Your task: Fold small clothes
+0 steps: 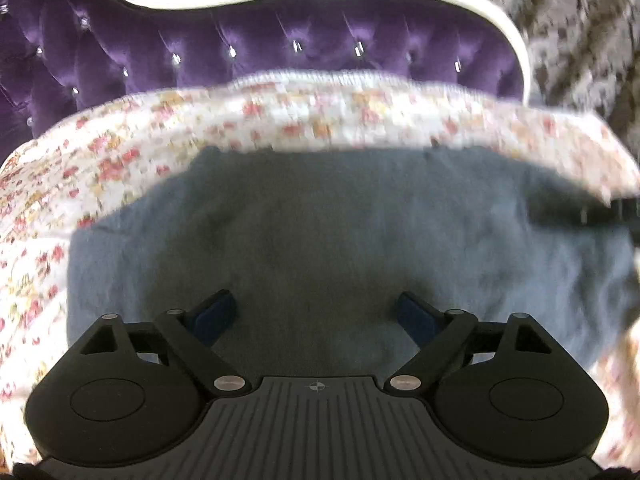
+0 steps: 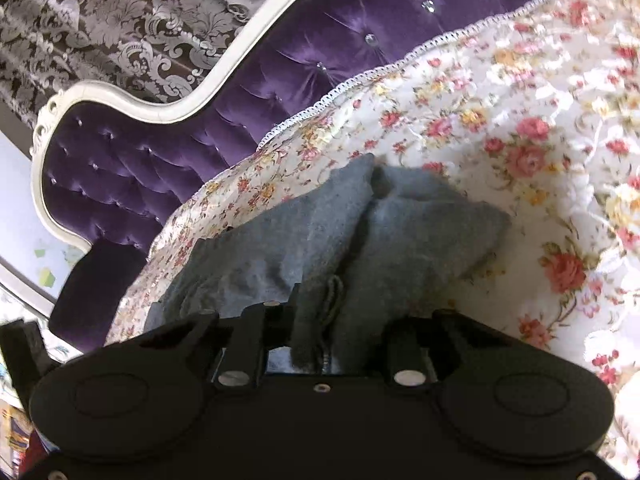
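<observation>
The grey-blue fleece garment (image 1: 320, 232) lies on the floral bedspread (image 1: 120, 152), near the tufted purple headboard (image 1: 200, 52). In the left wrist view it is spread fairly flat; in the right wrist view it rises in a bunched ridge toward your right gripper (image 2: 320, 320). That gripper's jaws are closed on a pinch of the fleece, with what looks like a seam or cord caught in the fold. Your left gripper (image 1: 316, 316) hangs just above the cloth with its blue-padded fingers (image 1: 216, 312) spread wide and nothing between them; whether they touch the fabric cannot be told. Judged step: a fold is under way, one edge lifted on the right, the left side not yet gripped. The next move likely calls for your left gripper to close on a matching edge or to pin the cloth flat, so that the lifted part can be carried across without dragging the whole piece. Hard to make out: the left view is motion-blurred. A dark object (image 1: 580, 212) at its right edge is probably your other gripper, not confirmed. The garment type, its sleeves or legs, and its near edge are hidden beneath both gripper bodies.
</observation>
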`<state>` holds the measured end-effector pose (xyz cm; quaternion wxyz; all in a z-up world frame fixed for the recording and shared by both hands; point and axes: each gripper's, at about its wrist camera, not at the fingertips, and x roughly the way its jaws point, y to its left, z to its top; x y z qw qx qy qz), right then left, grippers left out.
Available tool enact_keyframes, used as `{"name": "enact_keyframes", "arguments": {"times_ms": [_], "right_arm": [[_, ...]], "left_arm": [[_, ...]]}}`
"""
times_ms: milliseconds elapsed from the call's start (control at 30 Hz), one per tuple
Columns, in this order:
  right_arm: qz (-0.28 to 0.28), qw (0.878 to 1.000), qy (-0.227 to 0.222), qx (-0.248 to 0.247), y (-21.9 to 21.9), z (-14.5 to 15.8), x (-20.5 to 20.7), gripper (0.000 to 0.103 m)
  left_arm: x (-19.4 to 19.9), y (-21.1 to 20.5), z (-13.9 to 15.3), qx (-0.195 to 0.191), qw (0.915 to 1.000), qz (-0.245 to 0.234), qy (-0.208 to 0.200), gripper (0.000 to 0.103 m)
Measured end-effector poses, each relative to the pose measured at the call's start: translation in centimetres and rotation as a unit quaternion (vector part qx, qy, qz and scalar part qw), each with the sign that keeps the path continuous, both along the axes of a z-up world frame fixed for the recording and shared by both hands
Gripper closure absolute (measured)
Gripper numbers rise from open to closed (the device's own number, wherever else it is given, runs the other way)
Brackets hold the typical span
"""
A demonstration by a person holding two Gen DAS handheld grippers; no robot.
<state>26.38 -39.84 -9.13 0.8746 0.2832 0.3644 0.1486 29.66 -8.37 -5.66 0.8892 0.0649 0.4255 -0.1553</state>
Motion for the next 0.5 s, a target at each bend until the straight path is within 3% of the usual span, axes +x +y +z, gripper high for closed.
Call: {"name": "enact_keyframes", "arguments": {"times_ms": [100,233,367,500], "right_arm": [[-0.01,0.999,0.015,-0.027,1.0,0.9,0.4,0.073],[-0.009,0.999,0.019,-0.046,2.8,2.7,0.7,0.073],[0.012,0.998,0.014,-0.06,6.0,5.1,0.9,0.073],[0.046,0.997,0.002,-0.06,10.4,7.0,1.7,0.073]], "left_arm": [[-0.2,-0.2,-0.5,0.014,0.9997,-0.018,-0.012,0.015],[-1.1,2.6,1.6,-0.043,0.9988,0.015,-0.016,0.02],[-3.7,6.5,3.0,-0.049,0.9957,0.048,-0.062,0.019],[-5.8,11.0,2.6,-0.059,0.9927,0.085,-0.063,0.019]]}}
